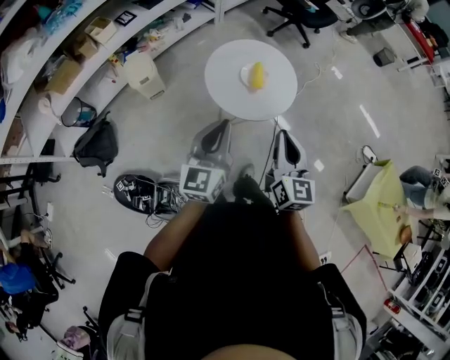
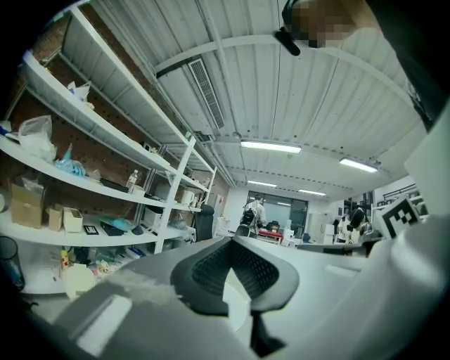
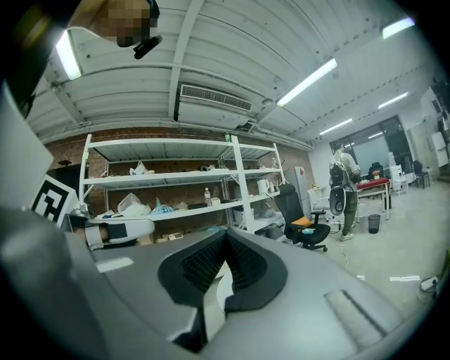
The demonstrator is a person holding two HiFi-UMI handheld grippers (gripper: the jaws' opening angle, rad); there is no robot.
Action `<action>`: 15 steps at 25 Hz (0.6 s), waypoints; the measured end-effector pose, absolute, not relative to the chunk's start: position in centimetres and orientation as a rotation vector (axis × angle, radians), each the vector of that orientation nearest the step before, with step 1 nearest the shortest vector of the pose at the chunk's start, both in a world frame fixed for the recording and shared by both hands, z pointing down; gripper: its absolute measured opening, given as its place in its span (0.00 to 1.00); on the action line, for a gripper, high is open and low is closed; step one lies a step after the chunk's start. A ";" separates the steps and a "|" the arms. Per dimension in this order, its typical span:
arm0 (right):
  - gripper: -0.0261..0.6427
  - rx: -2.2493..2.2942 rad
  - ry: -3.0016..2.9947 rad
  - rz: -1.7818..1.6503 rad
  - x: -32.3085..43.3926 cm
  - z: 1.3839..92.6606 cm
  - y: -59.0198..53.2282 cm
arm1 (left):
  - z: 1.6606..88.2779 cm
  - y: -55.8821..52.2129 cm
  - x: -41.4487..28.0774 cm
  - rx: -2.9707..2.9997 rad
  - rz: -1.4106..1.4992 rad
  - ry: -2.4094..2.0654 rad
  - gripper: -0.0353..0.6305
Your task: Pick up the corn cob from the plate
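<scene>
The corn (image 1: 257, 74) lies on a plate (image 1: 245, 74) at the centre of the round white table (image 1: 225, 88). Left gripper (image 1: 222, 125) is at the table's 7 o'clock and right gripper (image 1: 280, 135) at its 5 o'clock, both short of the rim. Both grippers' fingers are closed and empty.

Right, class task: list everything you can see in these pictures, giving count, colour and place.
corn cob: one, yellow, on the plate
plate: one, white, mid-table
table: one, white, round, ahead of the person
bin: one, cream, on the floor by the shelves
shelves: white, along the left wall
backpack: one, black, on the floor at left
office chair: one, black, beyond the table
left gripper: grey, shut, empty
right gripper: grey, shut, empty
</scene>
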State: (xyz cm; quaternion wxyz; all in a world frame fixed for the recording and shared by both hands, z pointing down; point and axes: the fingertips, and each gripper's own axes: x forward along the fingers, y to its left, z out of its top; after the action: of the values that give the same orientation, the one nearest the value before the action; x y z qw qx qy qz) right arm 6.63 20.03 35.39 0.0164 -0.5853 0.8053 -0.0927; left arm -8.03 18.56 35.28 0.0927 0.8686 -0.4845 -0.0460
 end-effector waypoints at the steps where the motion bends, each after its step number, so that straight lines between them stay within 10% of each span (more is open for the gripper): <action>1: 0.05 -1.821 2.503 -0.290 6.8 35.4 19.8 | 35.3 18.4 -7.8 2.579 -0.137 -1.435 0.05; 15: 0.05 -1.757 2.520 -0.335 9.5 36.1 10.6 | 36.0 10.3 -4.0 2.555 -0.090 -1.480 0.05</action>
State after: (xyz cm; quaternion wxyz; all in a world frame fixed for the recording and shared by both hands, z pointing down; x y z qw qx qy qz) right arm 9.47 10.61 36.10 0.0256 -0.5685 0.8151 -0.1083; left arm -4.01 10.31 36.01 0.0937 0.8610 -0.4990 -0.0302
